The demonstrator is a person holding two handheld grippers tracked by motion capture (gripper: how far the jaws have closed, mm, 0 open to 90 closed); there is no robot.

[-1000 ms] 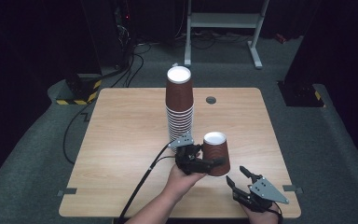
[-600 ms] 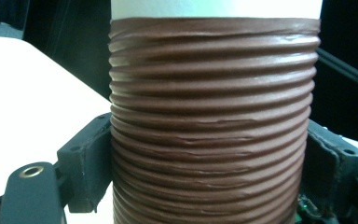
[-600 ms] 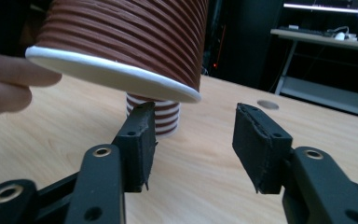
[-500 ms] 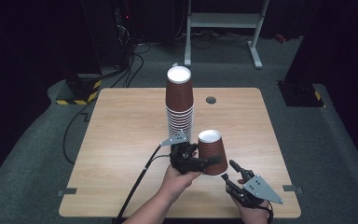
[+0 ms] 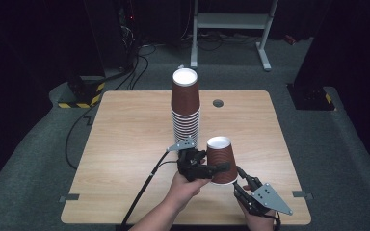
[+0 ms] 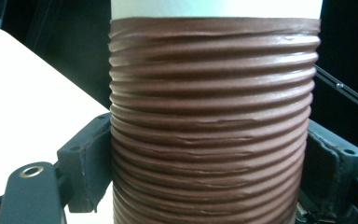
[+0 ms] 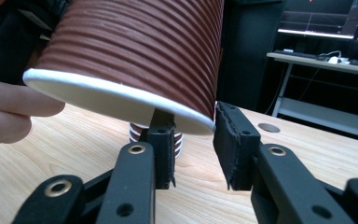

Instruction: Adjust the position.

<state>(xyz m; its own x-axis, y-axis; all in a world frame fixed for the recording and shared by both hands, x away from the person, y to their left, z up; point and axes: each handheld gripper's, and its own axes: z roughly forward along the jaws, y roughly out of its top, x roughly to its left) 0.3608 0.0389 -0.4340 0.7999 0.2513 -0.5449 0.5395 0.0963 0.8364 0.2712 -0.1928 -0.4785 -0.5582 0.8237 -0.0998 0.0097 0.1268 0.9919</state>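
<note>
Lower center of high view, left gripper (image 5: 211, 168) pinched an upside-down cup (image 5: 220, 159) above the counter (image 5: 125, 144); right gripper (image 7: 193, 144), just lower-right, had jaws closing around cup's rim w/o pinching yet.

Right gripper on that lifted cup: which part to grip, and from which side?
The lower rim wall, from below. The left gripper holds the cup upside down and tilted clear of the table, so its open rim faces the right gripper. Its jaws have just been closing, one inside the rim and one outside; pinching that thin wall looks best. The ribbed sides are already taken.
</note>
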